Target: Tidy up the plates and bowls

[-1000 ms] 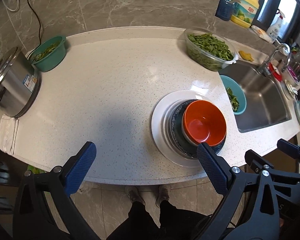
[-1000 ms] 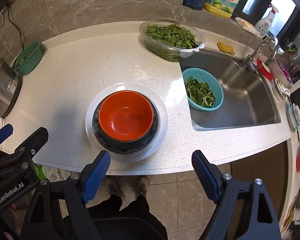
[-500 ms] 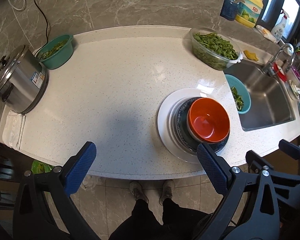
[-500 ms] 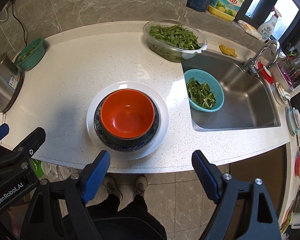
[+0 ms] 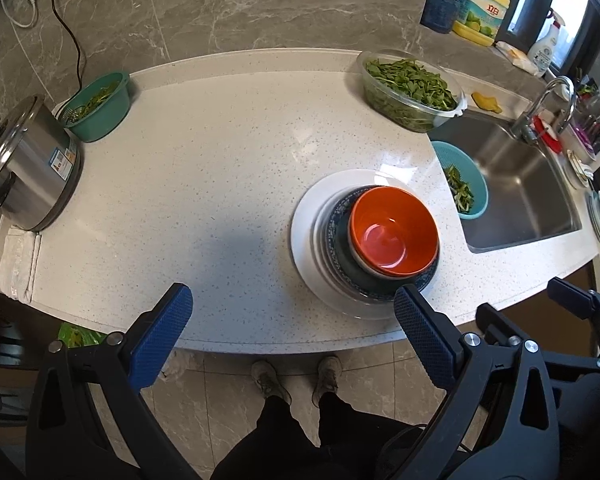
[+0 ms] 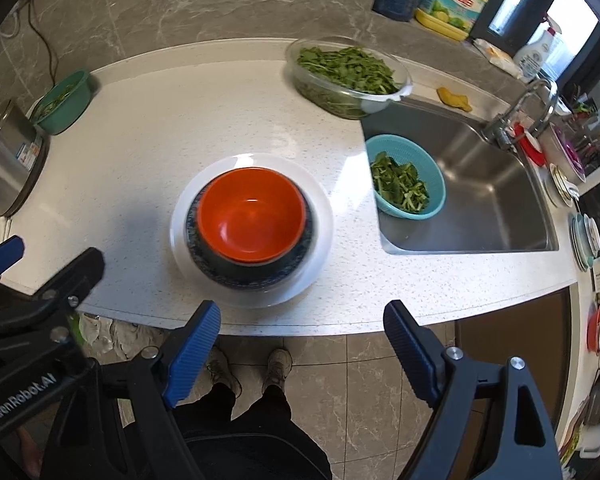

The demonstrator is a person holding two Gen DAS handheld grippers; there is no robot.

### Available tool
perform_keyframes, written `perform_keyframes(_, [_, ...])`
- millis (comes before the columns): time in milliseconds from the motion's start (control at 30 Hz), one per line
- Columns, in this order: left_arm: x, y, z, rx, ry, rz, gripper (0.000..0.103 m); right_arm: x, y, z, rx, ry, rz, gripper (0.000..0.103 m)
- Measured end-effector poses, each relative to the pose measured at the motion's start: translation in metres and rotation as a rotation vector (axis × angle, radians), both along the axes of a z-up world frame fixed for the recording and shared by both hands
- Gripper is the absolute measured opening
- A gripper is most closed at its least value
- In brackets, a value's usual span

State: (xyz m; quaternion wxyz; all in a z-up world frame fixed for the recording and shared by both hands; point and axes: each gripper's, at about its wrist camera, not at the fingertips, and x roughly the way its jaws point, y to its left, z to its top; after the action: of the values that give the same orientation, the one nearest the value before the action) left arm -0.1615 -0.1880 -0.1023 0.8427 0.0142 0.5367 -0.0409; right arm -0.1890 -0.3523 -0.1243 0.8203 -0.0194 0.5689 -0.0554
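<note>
An orange bowl (image 5: pixel 394 232) (image 6: pixel 252 214) sits in a dark blue patterned dish (image 5: pixel 342 248) (image 6: pixel 204 262), which rests on a white plate (image 5: pixel 304 232) (image 6: pixel 320 232) near the counter's front edge. My left gripper (image 5: pixel 292 302) hangs open above that edge, left of and nearer than the stack, nothing between its blue pads. In the right wrist view my right gripper (image 6: pixel 302 320) is open too, held over the floor in front of the stack and apart from it.
A steel pot (image 5: pixel 24 168) and a green basin (image 5: pixel 98 106) stand at the left. A clear bowl of greens (image 5: pixel 410 88) sits at the back right. The sink (image 6: pixel 480 200) holds a teal colander (image 6: pixel 408 176). The person's legs and shoes (image 6: pixel 278 364) are below the counter.
Both views have pulled back and up a little, so the stack looks smaller and farther off. The dishes have not moved and both grippers stay open.
</note>
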Motion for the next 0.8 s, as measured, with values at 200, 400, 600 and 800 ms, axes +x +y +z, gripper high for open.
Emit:
perform_keyframes(200, [0.001,-0.014,-0.001,0.014,0.002,-0.005,0.102,0.000,-0.033,-0.002,0.029,0.002,-0.052,0.086])
perform_keyframes(400, [-0.001,-0.026,-0.004,0.024,0.009,-0.003,0.102,0.001,-0.058,0.001,0.061,-0.013,-0.070,0.086])
perform_keyframes(600, [-0.004,-0.035,-0.005,0.030,0.015,-0.003,0.102,0.002,-0.068,0.000,0.076,-0.013,-0.054,0.086])
perform_keyframes(800, [-0.008,-0.037,-0.004,0.027,0.016,0.003,0.102,-0.001,-0.067,0.000,0.084,-0.011,-0.033,0.086])
